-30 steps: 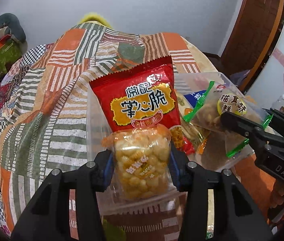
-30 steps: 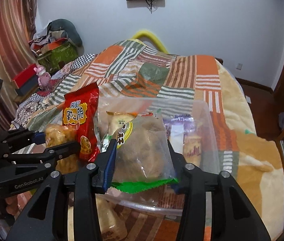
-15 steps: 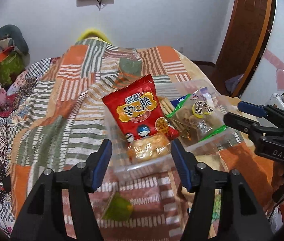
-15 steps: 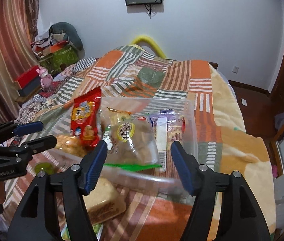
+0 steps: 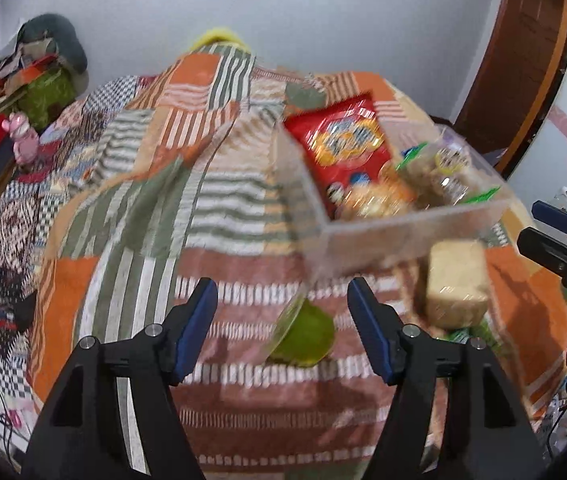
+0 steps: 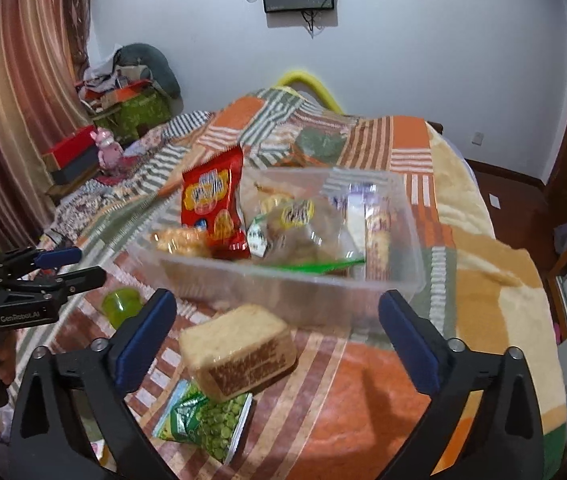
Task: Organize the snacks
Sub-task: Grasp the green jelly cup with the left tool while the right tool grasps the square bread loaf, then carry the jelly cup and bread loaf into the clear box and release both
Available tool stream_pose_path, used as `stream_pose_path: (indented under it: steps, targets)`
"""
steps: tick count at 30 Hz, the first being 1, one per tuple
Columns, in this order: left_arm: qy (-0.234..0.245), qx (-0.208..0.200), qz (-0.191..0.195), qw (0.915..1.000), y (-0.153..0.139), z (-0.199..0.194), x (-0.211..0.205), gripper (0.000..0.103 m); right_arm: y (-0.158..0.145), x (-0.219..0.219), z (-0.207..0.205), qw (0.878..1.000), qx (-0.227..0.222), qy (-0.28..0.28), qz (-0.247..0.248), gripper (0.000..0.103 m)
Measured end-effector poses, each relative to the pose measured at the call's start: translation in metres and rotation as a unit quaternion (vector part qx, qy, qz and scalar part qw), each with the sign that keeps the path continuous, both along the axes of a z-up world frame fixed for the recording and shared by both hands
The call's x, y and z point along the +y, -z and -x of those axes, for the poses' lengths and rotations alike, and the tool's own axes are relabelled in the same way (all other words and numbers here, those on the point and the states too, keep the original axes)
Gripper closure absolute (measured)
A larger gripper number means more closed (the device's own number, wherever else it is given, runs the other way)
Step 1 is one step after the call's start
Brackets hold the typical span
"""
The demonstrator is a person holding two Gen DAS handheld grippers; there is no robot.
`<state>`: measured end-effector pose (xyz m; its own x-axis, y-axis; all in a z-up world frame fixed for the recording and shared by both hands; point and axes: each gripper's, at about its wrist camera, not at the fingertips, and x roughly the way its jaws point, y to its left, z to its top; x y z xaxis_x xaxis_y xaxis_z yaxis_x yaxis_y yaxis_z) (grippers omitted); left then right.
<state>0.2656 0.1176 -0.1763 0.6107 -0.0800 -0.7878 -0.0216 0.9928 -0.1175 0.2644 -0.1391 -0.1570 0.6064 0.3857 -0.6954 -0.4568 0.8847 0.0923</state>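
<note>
1. The patchwork blanket (image 5: 155,216) lies bare and open left of the clear bin (image 6: 283,280).
2. Just in front of the bin, a wrapped cake (image 6: 239,354), a green pea packet (image 6: 207,420) and a green cup (image 6: 121,304) crowd the near strip.
3. Packets fill the bin, the red bag (image 6: 211,200) standing above its rim.

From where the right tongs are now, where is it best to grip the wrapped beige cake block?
Grip the wrapped cake block across its two long side faces, coming down from above and in front. It lies flat on the blanket, resting partly on the green pea packet, and the open right tongs probably span it already.
</note>
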Motion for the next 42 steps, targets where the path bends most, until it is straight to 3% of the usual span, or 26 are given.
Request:
stream_pose_path:
  steps: [9,18,20,24,29,42]
  targets:
    - [0.018,0.035,0.024,0.9990,0.039,-0.001,-0.001,0.036,0.036,0.025,-0.009,0.997,0.081,-0.003,-0.003,0.001]
    - [0.035,0.048,0.021,0.9980,0.062,-0.016,-0.013,0.036,0.054,0.034,-0.014,0.993,0.119,-0.008,0.007,0.001]
    - [0.038,0.045,0.027,0.9979,0.064,-0.017,-0.015,0.040,0.055,0.035,-0.015,0.992,0.125,-0.008,0.004,0.001]
    - [0.047,0.040,0.027,0.9977,0.063,-0.017,-0.016,0.055,0.055,0.038,-0.013,0.993,0.115,-0.011,0.016,0.003]
    - [0.045,0.036,0.023,0.9981,0.058,-0.012,-0.015,0.059,0.053,0.042,-0.011,0.994,0.102,-0.018,0.032,0.011]
    - [0.043,-0.004,0.020,0.9988,0.010,0.010,-0.026,0.063,0.014,0.019,0.008,0.999,0.045,-0.010,0.016,0.012]
